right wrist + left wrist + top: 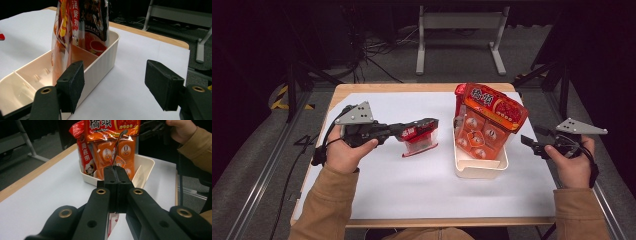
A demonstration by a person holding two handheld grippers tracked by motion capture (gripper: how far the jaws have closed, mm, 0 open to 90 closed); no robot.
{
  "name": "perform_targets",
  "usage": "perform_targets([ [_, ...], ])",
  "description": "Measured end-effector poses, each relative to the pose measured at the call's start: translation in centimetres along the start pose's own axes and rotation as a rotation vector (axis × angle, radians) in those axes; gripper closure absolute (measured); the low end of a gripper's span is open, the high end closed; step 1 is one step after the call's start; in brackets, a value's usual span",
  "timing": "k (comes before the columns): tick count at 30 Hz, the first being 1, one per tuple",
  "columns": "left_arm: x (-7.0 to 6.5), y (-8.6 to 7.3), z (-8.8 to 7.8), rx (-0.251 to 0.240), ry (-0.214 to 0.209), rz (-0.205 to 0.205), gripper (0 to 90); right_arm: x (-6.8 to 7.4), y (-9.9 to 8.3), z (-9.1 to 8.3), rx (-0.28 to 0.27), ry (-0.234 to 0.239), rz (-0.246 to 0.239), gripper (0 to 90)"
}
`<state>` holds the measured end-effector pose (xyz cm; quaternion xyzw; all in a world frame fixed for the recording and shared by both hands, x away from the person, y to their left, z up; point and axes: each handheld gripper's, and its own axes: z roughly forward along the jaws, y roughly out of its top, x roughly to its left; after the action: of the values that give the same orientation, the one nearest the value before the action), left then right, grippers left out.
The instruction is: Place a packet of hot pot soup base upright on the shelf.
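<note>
Two hand-held grippers, left (pixel 424 131) pinching red packet (pixel 419 139), right (pixel 532 142) spread, bag (pixel 112 127) reading "橋頭"

It looked like a lab or recording studio rather than a home — the room was dark, with black walls around a lit wooden table (pixel 362 89) covered by a white sheet (pixel 412 185). Cables (pixel 377 50) lay loose on the grey carpet (pixel 252 165) behind it — beside a grey metal stand (pixel 459 22). Metal rails (pixel 267 165) and yellow-black floor tape (pixel 279 100) flanked the table.
</note>
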<state>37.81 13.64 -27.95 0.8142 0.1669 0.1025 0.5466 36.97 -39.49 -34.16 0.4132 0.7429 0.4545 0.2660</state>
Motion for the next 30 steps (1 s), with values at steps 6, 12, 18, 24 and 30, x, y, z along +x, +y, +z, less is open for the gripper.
perform_targets([
  [6,-0.7,1.0,1.0,0.001,-0.032,0.026,90.0,0.0,0.1,0.3,0.002,0.01,-0.002,32.3],
  [12,-1.2,1.7,1.9,-0.003,-0.059,0.037,90.0,0.0,0.0,0.5,0.007,0.013,-0.002,32.2],
  [18,-1.7,2.4,3.1,-0.01,-0.082,0.049,90.0,-0.1,0.0,0.6,0.01,0.015,-0.001,32.2],
  [24,-2.2,3.2,4.3,-0.014,-0.109,0.064,90.0,0.0,0.0,0.8,0.014,0.021,-0.005,32.1],
  [30,-2.7,4.1,5.6,-0.021,-0.134,0.091,90.0,0.0,0.0,0.9,0.018,0.023,-0.006,32.1],
])
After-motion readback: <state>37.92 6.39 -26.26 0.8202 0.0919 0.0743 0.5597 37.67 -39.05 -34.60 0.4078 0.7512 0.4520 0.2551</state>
